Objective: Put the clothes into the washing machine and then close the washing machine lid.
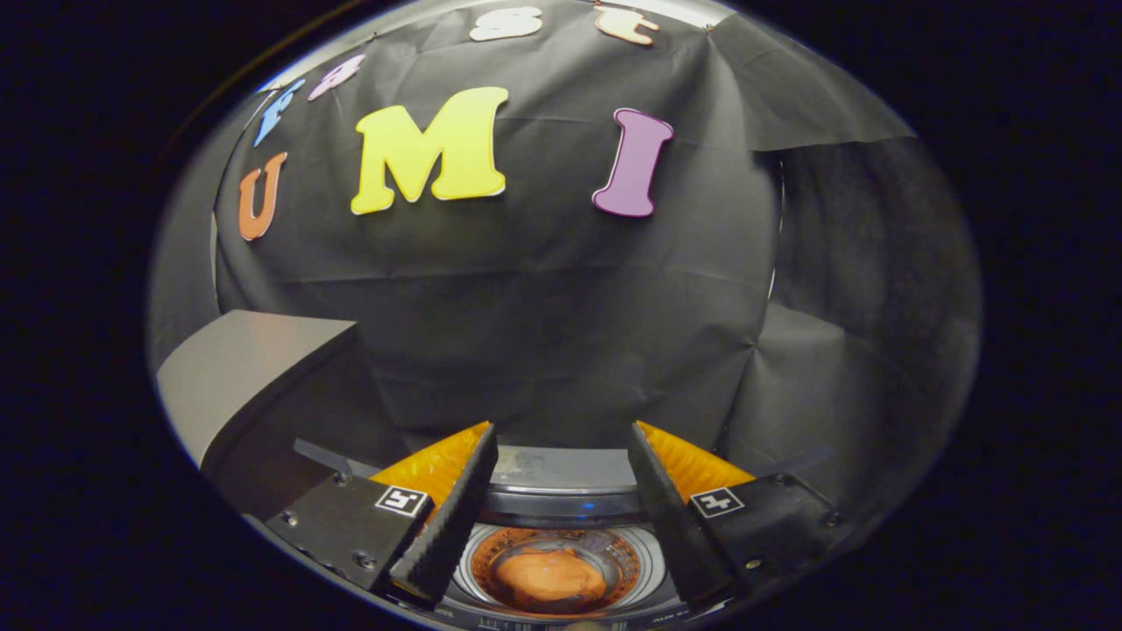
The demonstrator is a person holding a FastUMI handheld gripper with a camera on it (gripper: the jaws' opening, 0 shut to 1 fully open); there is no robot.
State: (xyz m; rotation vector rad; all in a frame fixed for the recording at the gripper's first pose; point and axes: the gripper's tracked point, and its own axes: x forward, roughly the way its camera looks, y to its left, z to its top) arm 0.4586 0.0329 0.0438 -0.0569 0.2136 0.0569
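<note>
Clothes: I saw an orange bundle [548,578] lying in the drum of the washing machine [561,517], at six o'clock from the booth wall and low between my fingers.
Hand-held gripper: I had the hand-held gripper [561,517] released, its fingers spread apart with nothing between them, hanging above the drum mouth.
Lid: I took the grey slab [241,368] at nine o'clock of the fingers for the raised lid, though I could not be sure of it.
Progress: I judged the loading done and the closing not yet done.
Risk: I reckoned the fingers could slide off the lid's smooth face, or the lid could drop hard if pushed past its balance; cloth riding up at the rim could also stop it seating.
</note>
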